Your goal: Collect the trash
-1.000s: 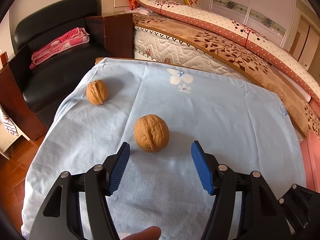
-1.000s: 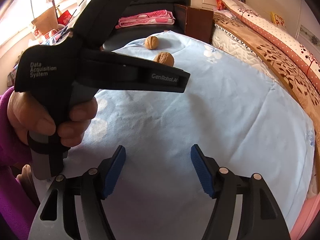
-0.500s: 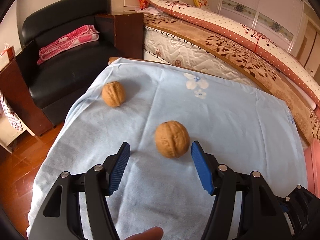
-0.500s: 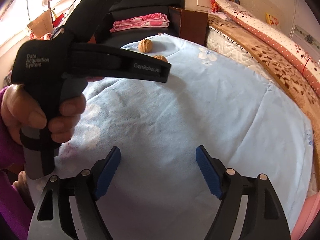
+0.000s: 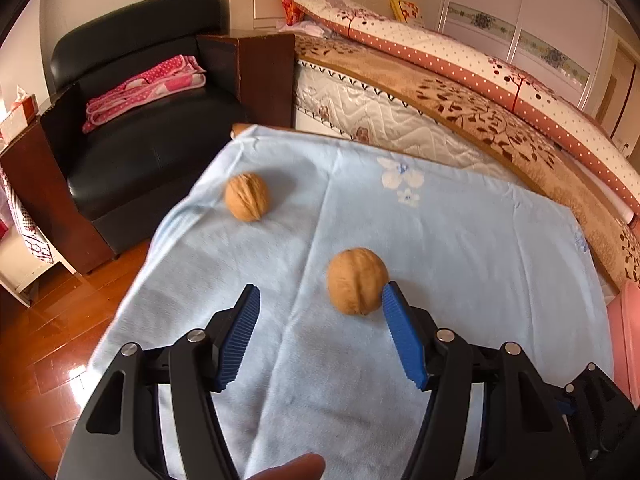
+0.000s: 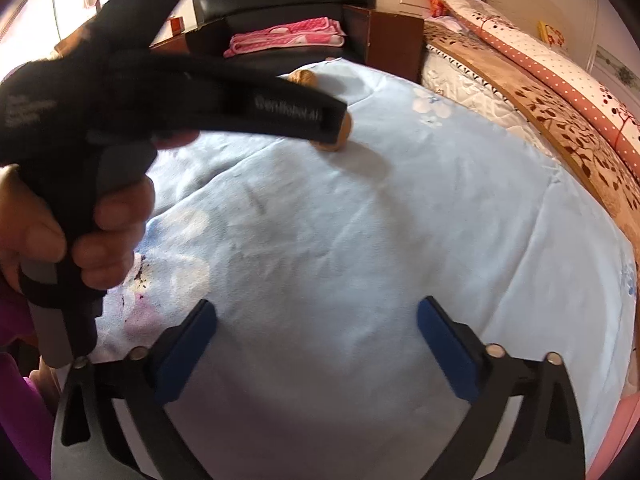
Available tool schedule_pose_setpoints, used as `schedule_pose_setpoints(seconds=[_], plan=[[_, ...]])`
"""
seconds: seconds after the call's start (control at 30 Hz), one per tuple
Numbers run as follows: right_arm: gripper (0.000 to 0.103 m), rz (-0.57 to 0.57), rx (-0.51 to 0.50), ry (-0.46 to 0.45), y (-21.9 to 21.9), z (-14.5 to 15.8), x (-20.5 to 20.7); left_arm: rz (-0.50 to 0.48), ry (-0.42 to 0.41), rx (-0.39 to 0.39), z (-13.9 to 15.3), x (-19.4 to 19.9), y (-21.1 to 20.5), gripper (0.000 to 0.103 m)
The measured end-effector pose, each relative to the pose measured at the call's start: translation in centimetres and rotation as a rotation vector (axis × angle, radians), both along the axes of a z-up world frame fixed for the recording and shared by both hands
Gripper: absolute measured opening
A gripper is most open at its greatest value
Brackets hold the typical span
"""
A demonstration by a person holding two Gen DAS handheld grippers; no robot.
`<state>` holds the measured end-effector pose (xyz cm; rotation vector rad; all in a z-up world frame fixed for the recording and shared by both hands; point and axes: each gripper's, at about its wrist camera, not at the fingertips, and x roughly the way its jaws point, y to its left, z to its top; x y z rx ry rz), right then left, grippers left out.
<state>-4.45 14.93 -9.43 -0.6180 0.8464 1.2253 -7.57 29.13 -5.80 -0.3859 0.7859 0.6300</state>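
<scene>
Two walnuts lie on a pale blue cloth (image 5: 460, 248). The near walnut (image 5: 357, 281) sits just ahead of my left gripper (image 5: 320, 300), close against its right blue fingertip (image 5: 394, 300); the left pad stands well apart from it, so this gripper is open. The far walnut (image 5: 246, 196) rests near the cloth's left edge. In the right wrist view the near walnut (image 6: 340, 136) peeks out behind the left gripper's black body (image 6: 200, 104), held by a hand (image 6: 108, 224). My right gripper (image 6: 318, 310) hangs over bare cloth, jaws opening wide, with nothing between them.
A black armchair (image 5: 132, 120) with a folded pink towel (image 5: 144, 88) stands at the back left beside a dark wooden cabinet (image 5: 264, 76). A bed (image 5: 480, 96) runs along the right. Wooden floor (image 5: 52, 320) lies left of the cloth. A pink object (image 5: 624, 336) sits at the right edge.
The left gripper has swung left, so the near walnut now sits by its right fingertip instead of ahead at centre. The right gripper's jaws have spread wider.
</scene>
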Motion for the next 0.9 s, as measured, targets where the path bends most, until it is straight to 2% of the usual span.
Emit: schedule_pose_setpoints(seconds=[0.53, 0.73, 0.9], plan=[[0.1, -0.004, -0.001, 0.0, 0.2, 0.0, 0.1, 0.175, -0.009, 0.015, 0.7, -4.6, 2.0, 0.064], [0.1, -0.004, -0.001, 0.0, 0.3, 0.0, 0.2, 0.199, -0.009, -0.025, 0.3, -6.4, 2.9, 0.064], [0.1, -0.005, -0.001, 0.0, 0.3, 0.0, 0.2, 0.196, -0.026, -0.022, 0.8, -7.8, 3.3, 0.064]])
